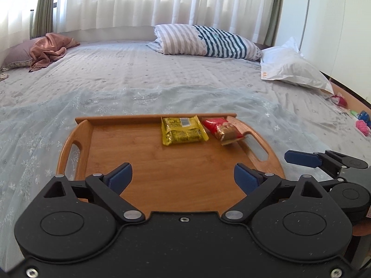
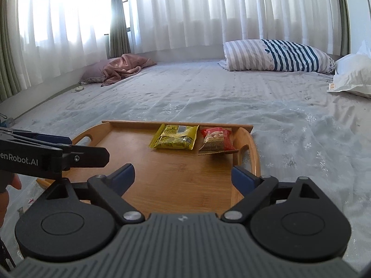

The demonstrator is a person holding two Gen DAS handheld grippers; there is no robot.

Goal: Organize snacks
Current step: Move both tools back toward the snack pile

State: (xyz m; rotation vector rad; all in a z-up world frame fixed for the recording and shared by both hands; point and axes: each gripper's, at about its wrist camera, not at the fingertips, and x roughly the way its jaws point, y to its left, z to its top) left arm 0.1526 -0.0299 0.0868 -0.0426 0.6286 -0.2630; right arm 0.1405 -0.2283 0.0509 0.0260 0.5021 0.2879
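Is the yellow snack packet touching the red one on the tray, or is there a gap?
Apart. The right wrist view shows a strip of bare tray wood between the yellow packet and the red packet.

The left tongs' (image 1: 183, 176) black body is covering the wooden tray's (image 1: 143, 148) near rim. Print on the yellow packet (image 1: 182, 131) and red packet (image 1: 220, 128) is staying too small to read. Small colourful things (image 1: 361, 120) are blurring at the bed's edge.

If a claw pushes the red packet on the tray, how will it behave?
The red packet is probably light and would slide on the smooth wooden tray. Its crinkled wrapper looks soft, so it may crumple. It lies by the tray's right handle, which may stop it.
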